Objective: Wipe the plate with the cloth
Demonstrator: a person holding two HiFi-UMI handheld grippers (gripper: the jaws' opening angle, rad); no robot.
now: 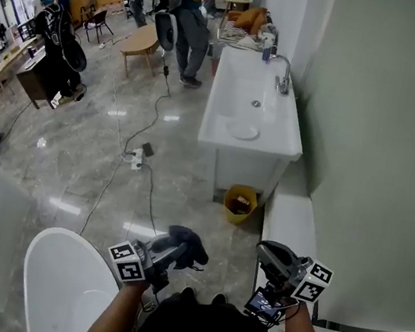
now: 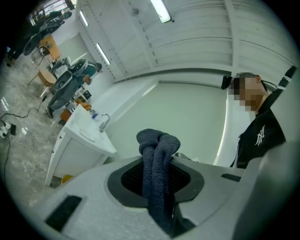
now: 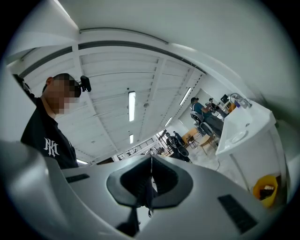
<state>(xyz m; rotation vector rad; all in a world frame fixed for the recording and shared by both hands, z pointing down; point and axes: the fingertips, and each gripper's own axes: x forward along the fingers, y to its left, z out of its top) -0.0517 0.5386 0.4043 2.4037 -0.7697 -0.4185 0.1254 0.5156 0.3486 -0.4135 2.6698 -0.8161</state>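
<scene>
The person's left gripper (image 1: 168,256) is held close in front of the body. Its jaws are pinched on a dark blue-grey knitted cloth (image 2: 157,145), which is bunched into a knot-like lump above the jaws and hangs down between them. The right gripper (image 3: 151,179) is held beside it, apart from the cloth. Its jaws are pressed together with nothing between them. Both grippers point slightly upward and away from the person.

Below the left gripper, at the lower left of the head view, lies the rounded end of a white oval tabletop (image 1: 60,278). Beyond the grippers spreads a glossy grey marble-patterned floor (image 1: 87,172), with a thin black cable (image 1: 136,131) running across it.

Farther off, a small yellow bin (image 1: 240,204) stands on the floor against the near end of a long white washbasin unit (image 1: 217,135). The round white plate (image 1: 243,131) lies flat in this basin close to its near edge, well apart from both grippers and the cloth. A chrome tap (image 1: 285,75) rises from the basin's right edge, farther back.

At the far end of the room a person in a teal shirt (image 1: 189,7) stands next to a low wooden table (image 1: 141,40).
</scene>
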